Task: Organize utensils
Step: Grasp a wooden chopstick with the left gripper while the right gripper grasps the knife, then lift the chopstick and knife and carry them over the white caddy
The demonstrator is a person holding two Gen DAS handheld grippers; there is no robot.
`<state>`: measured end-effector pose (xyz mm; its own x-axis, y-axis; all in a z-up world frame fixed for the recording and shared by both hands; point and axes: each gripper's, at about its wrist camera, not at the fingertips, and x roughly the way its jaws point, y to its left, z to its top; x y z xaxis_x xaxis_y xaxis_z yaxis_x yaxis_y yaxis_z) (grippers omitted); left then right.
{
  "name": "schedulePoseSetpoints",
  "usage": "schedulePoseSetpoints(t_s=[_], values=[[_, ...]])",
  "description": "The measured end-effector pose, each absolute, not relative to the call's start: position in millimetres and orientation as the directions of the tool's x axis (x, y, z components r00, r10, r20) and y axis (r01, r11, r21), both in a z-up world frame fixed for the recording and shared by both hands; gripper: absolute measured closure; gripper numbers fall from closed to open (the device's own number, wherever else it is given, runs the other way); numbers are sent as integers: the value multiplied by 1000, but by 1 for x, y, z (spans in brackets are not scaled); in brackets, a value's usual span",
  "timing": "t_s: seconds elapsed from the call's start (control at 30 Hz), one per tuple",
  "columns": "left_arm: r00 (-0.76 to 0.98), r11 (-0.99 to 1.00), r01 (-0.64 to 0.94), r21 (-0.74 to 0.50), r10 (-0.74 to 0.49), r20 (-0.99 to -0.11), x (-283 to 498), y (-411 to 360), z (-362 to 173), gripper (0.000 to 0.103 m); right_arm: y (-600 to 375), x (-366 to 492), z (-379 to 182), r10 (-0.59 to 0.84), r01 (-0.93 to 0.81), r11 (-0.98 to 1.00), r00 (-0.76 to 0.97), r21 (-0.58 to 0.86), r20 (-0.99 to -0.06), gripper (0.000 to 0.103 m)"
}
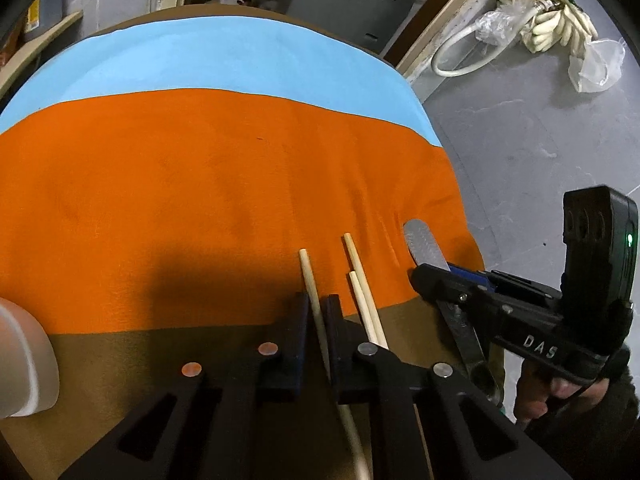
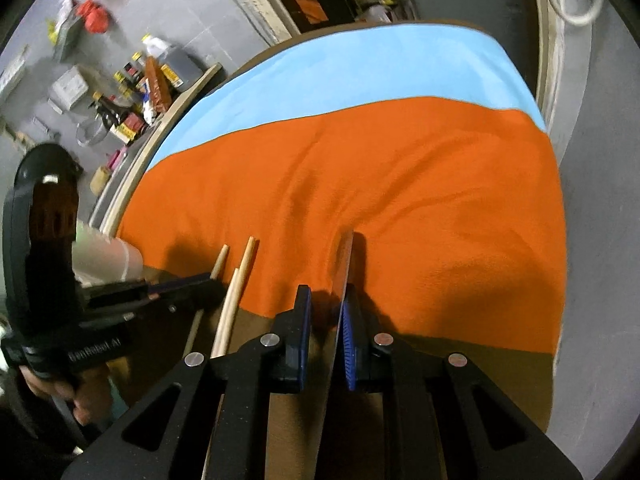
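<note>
Black jaws of the left gripper [image 1: 318,312] fill the 6 o'clock zone of the left wrist view, drawn narrow around a single wooden chopstick [image 1: 310,276]. Chopstick runs between both pads, its tip pointing out at 12 o'clock over the orange cloth [image 1: 200,184]; its rear passes back under the gripper body. Two more chopsticks [image 1: 362,288] lie just beside the right jaw at 1 o'clock, close together, flat across the cloth edge, outside the grip.

Right gripper [image 2: 326,320], right wrist view: jaws narrow, a metal utensil handle [image 2: 347,268] standing on edge between them. Blade-thin profile lies against the blue ribbed pad [image 2: 350,348] on the 3 o'clock side; a small gap shows on the 9 o'clock side, so full clamping cannot be told. Handle tip reaches out to 12 o'clock over the orange cloth.

From the left wrist view the same handle [image 1: 422,244] shows at 3 o'clock, flat and silvery, poking forward of the right gripper [image 1: 434,280].

White cup [image 1: 24,364] sits at 9 o'clock on the brown table surface [image 1: 160,352]. Blue cloth [image 1: 224,60] lies beyond the orange at 12 o'clock.
</note>
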<state>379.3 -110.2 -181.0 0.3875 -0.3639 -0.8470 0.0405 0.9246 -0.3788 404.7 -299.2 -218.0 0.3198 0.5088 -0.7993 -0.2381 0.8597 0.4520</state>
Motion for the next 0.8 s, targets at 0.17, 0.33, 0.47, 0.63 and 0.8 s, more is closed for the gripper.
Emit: schedulePoseSetpoints(t_s=[0.17, 0.33, 0.47, 0.63, 0.8], values=[[410, 914, -12, -406, -366, -836, 370, -104, -179, 98, -295, 393, -220, 493, -194, 870, 345, 453, -799, 101], [456, 910, -8, -414, -365, -812, 351, -99, -163, 98, -303, 367, -193, 515, -197, 854, 456, 482, -726, 102], [556, 909, 38, -416, -365, -747, 323, -91, -136, 98, -296, 339, -169, 489, -220, 866, 561, 449, -668, 102], [643, 909, 87, -407, -363, -674, 292, -76, -108, 98, -286, 312, -145, 443, -244, 892, 642, 382, -625, 102], [699, 893, 99, -440, -377, -608, 272, -58, -87, 98, -273, 291, -110, 395, -264, 917, 702, 299, -592, 102]])
